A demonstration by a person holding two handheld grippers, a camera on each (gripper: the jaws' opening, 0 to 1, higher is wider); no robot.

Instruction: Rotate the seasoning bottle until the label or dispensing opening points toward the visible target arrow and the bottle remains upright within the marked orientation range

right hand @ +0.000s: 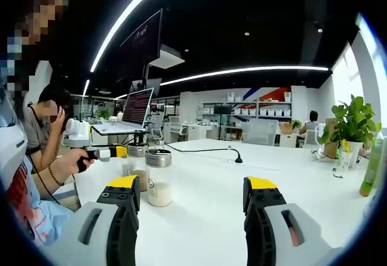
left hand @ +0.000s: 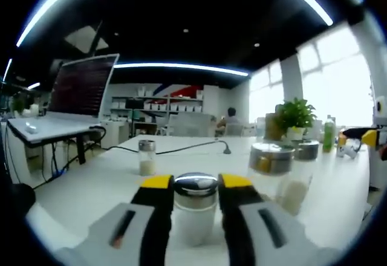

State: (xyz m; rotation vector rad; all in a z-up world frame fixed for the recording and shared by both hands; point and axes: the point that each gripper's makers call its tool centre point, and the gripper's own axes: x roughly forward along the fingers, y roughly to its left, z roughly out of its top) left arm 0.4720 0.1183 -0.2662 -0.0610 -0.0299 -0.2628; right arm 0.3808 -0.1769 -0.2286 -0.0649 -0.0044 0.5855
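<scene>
Standing upright on the tabletop (left hand: pixel 91 193), the seasoning bottle (left hand: pixel 195 208) sits gripped between the left tool (left hand: pixel 195 184); the right tool (right hand: pixel 192 201) gapes wide, holding nothing.

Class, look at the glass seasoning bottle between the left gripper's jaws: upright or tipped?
Upright: the silver-lidded glass seasoning bottle stands on the white table, lid level on top.

Bottle between the jaws (left hand: pixel 195 208): its sides are being covered by the left gripper (left hand: pixel 195 184); contact cannot be confirmed.
Label or opening: too blurred to be made out.
Target arrow: cannot be made out on the table (left hand: pixel 91 187).
Two jars (left hand: pixel 281 172) toward the table's right edge: being rendered blurred, overlapping each other.
Left gripper in the right gripper view (right hand: pixel 118 152): its jaws are being hidden behind a jar (right hand: pixel 159 177).
</scene>
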